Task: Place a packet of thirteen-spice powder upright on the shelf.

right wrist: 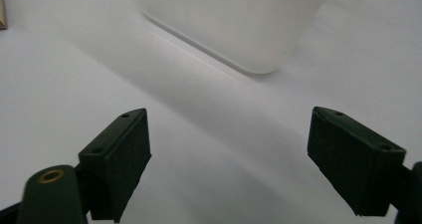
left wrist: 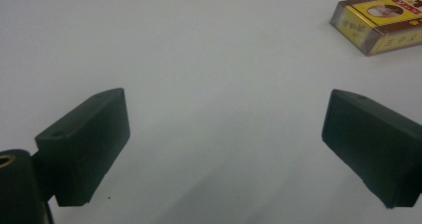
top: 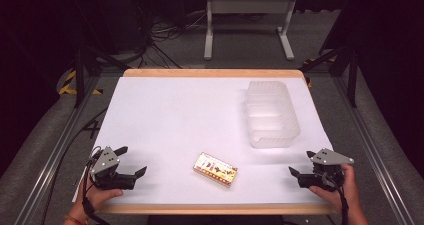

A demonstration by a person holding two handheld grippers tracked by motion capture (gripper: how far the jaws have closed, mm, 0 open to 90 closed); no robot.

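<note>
A small yellow and red box (top: 215,168) lies flat on the white table sheet near the front middle; its end shows at the upper right of the left gripper view (left wrist: 381,20). A translucent plastic tub (top: 271,113) stands empty at the right, and its near wall rises close ahead in the right gripper view (right wrist: 234,20). My left gripper (top: 131,161) rests at the front left, open, jaws wide apart with nothing between them (left wrist: 226,149). My right gripper (top: 300,163) rests at the front right, open and empty (right wrist: 229,159), just in front of the tub.
The white sheet (top: 170,115) covers a wooden table whose front edge (top: 215,209) runs just behind the hands. Beyond the far edge stand a white metal frame (top: 247,15), cables on the floor and dark tripod legs at both sides.
</note>
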